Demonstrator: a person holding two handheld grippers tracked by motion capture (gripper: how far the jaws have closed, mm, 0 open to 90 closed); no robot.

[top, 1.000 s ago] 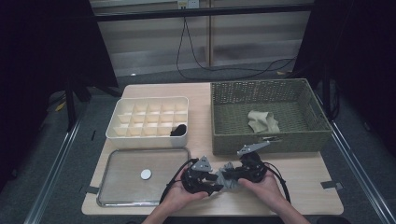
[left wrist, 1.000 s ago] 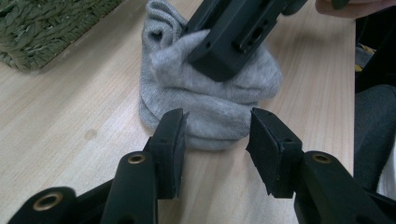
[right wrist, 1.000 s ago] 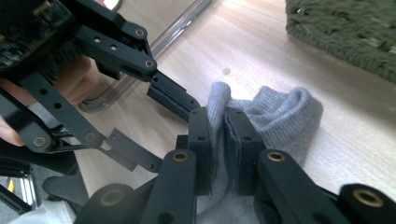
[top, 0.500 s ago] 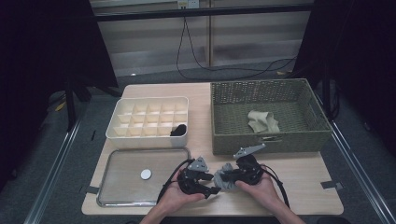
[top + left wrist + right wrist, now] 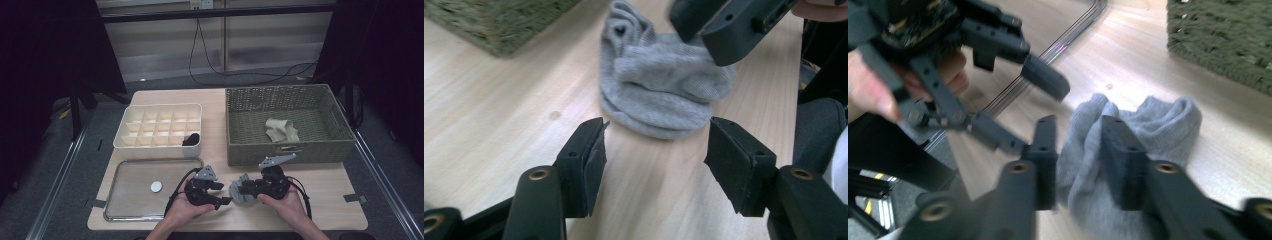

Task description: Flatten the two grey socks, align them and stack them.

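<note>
A grey sock (image 5: pixel 241 189) lies bunched on the bench (image 5: pixel 330 192) in the lower middle of the high view, between the two hands, just below the front wall of the woven basket (image 5: pixel 250 105). In the left gripper view the sock (image 5: pixel 664 85) sits in the upper centre, folded over on itself; its long axis runs roughly from the upper left, where the ribbed cuff opening shows, down to the rounded end at the lower right. Which end is toe or heel is hard to make out in the folds.

The right tongs (image 5: pixel 1079 165) are clamped on a fold of the sock (image 5: pixel 1148 125), a ridge of grey cloth pinched between the two black jaws. The left tongs (image 5: pixel 654 155) stand wide apart, just short of the sock's near edge and not touching it.

No brand, label or writing can be read on the sock, the tongs or the containers. The right gripper view is blurred, and the sock's lower part is cut off by the frame and hidden behind the jaws.

In the high view a compartment tray (image 5: pixel 159 125) with a dark item (image 5: pixel 191 139) sits upper left, a metal tray (image 5: pixel 125 197) holds a small white disc (image 5: pixel 156 187), and a beige cloth (image 5: pixel 281 130) lies in the basket.
</note>
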